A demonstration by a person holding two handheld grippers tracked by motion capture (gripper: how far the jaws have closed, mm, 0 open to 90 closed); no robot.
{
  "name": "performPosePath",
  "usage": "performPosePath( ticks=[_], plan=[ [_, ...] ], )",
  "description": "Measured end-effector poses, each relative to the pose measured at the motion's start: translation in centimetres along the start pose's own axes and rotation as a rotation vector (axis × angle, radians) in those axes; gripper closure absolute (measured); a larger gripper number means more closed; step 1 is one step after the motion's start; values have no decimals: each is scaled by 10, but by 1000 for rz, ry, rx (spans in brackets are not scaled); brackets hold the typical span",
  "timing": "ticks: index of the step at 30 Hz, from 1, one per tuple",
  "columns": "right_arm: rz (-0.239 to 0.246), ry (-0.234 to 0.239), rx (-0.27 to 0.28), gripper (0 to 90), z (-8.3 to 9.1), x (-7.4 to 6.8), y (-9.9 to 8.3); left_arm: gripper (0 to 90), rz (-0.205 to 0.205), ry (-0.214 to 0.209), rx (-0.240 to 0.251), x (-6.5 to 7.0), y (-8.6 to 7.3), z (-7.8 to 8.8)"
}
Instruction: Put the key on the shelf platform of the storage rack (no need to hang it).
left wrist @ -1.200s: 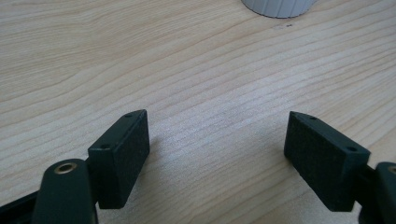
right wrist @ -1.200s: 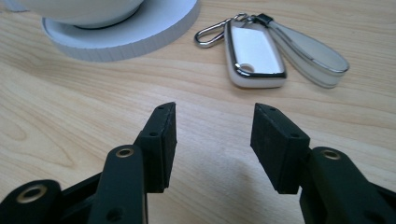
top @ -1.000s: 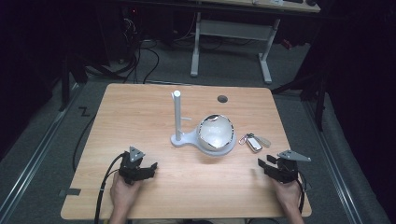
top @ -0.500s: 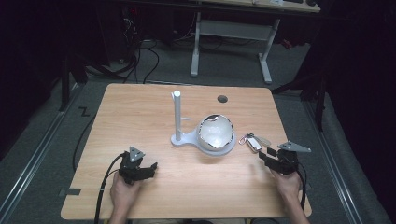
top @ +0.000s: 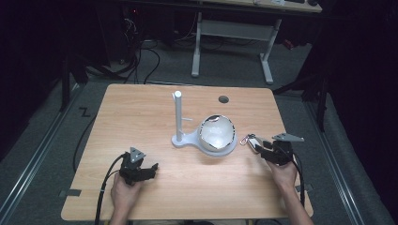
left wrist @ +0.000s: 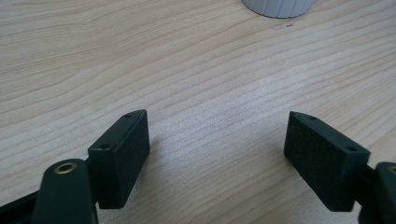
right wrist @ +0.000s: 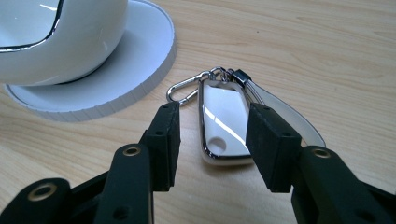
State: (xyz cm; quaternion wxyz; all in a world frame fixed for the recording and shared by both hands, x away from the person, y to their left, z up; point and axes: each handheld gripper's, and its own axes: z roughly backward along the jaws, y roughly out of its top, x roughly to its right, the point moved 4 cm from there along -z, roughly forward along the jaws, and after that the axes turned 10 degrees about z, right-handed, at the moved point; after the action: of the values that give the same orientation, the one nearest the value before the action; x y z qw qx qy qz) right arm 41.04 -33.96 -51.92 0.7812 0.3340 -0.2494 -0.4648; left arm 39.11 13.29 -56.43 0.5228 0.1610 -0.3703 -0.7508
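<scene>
A wooden table point(top: 155, 112) carries a white stand: a round base point(top: 185, 139) with an upright post point(top: 178, 115) near the centre, and a white bowl-shaped dish point(top: 217, 133) with a dark rim seated on the stand's wider disc at about 3 o'clock of the post. A dark round hole point(top: 223, 99) lies in the tabletop at about 1 o'clock of the post. The left gripper point(top: 148, 169) sits low at 7 o'clock of the table, held by the person's left hand point(top: 124, 192), its cable point(top: 104, 187) trailing off the near edge; in the left gripper view its jaws stand wide apart over bare wood with nothing between them, the edge of the white disc point(left wrist: 278, 5) showing at 12 o'clock. The right gripper point(top: 259, 146), held by the right hand point(top: 284, 176), lies at 4 o'clock of the dish. In the right gripper view its jaws are partly closed and straddle a white key fob point(right wrist: 223, 122) lying flat on the table; whether the pads point(right wrist: 168, 140) touch it cannot be told. The key fob carries a small metal clip point(right wrist: 184, 91) and a grey strap point(right wrist: 299, 122), and lies just beside the disc, at its 4 o'clock.
</scene>
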Motion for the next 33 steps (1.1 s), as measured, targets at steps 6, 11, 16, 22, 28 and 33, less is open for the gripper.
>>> performPosePath(
  ticks=[6,11,16,22,28,33],
  plan=[
    [7,2,-24,576,-11,0,4,228,0,0,0,0,0,0],
    [20,12,-38,591,-19,-1,10,228,0,0,0,0,0,0],
    [23,15,-56,605,-27,-2,12,228,0,0,0,0,0,0],
    [27,21,-80,626,-35,-3,11,228,0,0,0,0,0,0],
    [30,22,-94,647,-40,-3,8,228,0,0,0,0,0,0],
    [42,19,-101,683,-41,-3,8,228,0,0,0,0,0,0]
  ],
)
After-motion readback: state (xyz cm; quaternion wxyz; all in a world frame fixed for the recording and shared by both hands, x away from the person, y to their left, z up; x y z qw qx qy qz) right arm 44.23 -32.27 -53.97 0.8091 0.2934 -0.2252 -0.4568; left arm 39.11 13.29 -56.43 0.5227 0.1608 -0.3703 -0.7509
